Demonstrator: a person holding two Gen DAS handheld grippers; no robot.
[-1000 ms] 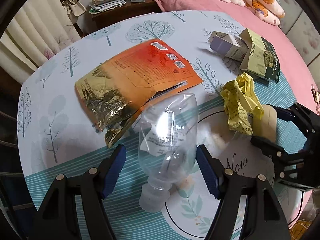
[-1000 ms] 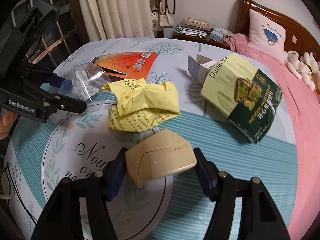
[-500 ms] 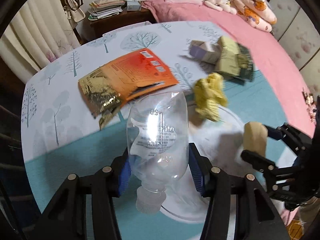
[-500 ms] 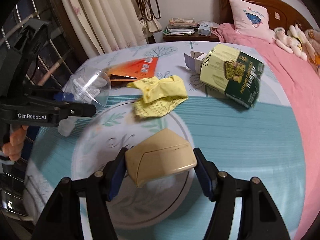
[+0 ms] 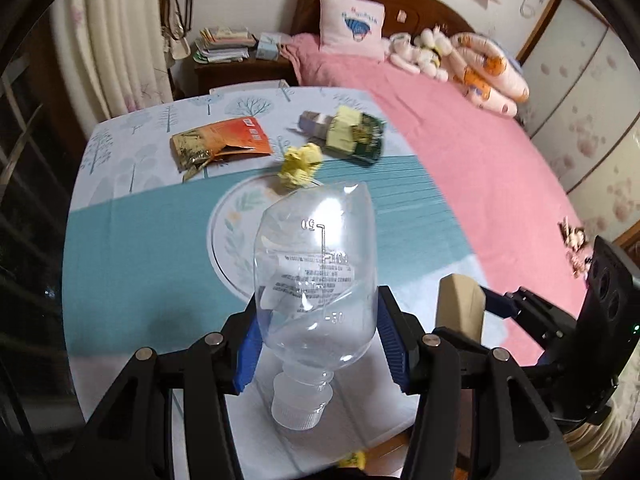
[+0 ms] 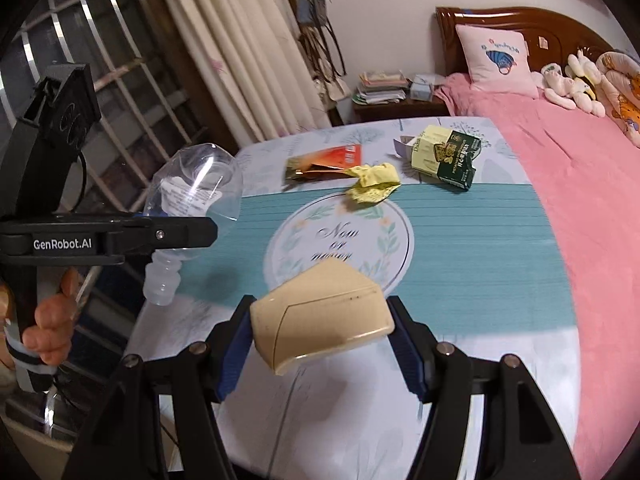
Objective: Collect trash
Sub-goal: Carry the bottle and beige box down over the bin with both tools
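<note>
My left gripper [image 5: 318, 340] is shut on a crushed clear plastic bottle [image 5: 316, 272], cap end toward the camera, lifted above the table [image 5: 140, 260]. In the right wrist view that bottle [image 6: 192, 188] sits in the left gripper [image 6: 180, 232] at the left. My right gripper [image 6: 322, 332] is shut on a beige plastic case [image 6: 324, 316], also raised off the table; the same case [image 5: 460, 304] shows in the left wrist view. An orange foil pouch [image 5: 224, 144], a crumpled yellow wrapper [image 5: 300, 164] and a green-and-yellow box [image 5: 352, 136] lie on the far half of the table.
A bed with a pink cover [image 5: 460, 152] runs along the table's right side. A bedside table with stacked papers [image 5: 228, 46] stands beyond the table. Curtains [image 6: 240, 60] and a barred window [image 6: 120, 80] are at the left. A person's hand [image 6: 48, 320] holds the left gripper's handle.
The left gripper closed on the bottle and lifted it off the table. Both grippers rose and drew back toward the near edge, so the remaining trash now looks farther away.
</note>
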